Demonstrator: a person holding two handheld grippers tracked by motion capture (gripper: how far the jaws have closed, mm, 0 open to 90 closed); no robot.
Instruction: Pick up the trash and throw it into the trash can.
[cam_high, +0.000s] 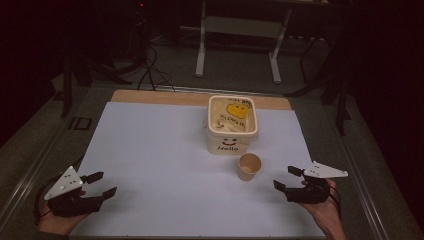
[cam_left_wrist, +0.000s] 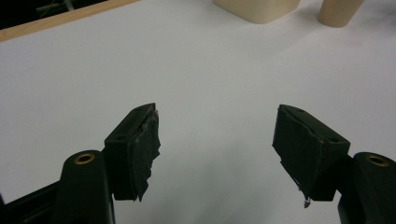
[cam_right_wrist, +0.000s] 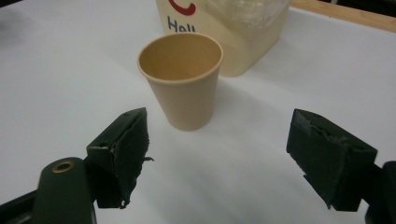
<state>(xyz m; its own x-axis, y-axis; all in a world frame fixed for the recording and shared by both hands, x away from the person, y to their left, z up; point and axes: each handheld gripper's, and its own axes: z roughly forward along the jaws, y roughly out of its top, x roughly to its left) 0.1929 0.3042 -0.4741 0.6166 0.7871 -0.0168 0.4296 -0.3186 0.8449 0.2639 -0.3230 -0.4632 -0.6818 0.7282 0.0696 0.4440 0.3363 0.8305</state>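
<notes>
Looking down from the high view first: the left gripper (cam_high: 103, 184) and right gripper (cam_high: 287, 178) both sit low on a white sheet (cam_high: 160, 165) that covers a wooden table (cam_high: 150, 96), jaws spread wide and holding nothing. A paper cup (cam_high: 249, 166) stands upright just ahead of the right jaws, and behind it, close by, is a cream tub (cam_high: 232, 125) with "Hello" on its front. The room around is dark, with cables and a desk frame (cam_high: 237, 45) on the floor behind, hard to make out.

Left gripper view: left gripper (cam_left_wrist: 217, 149) jaws wide apart over bare sheet (cam_left_wrist: 187, 70); the tub (cam_left_wrist: 257, 9) and cup (cam_left_wrist: 338, 13) are far ahead to the right, both cut off at the top edge.

Right gripper view: right gripper (cam_right_wrist: 217, 158) jaws wide, cup (cam_right_wrist: 182, 79) standing just beyond them, nearer the left jaw, untouched. The tub (cam_right_wrist: 247, 37) is right behind it, its top cut off.
</notes>
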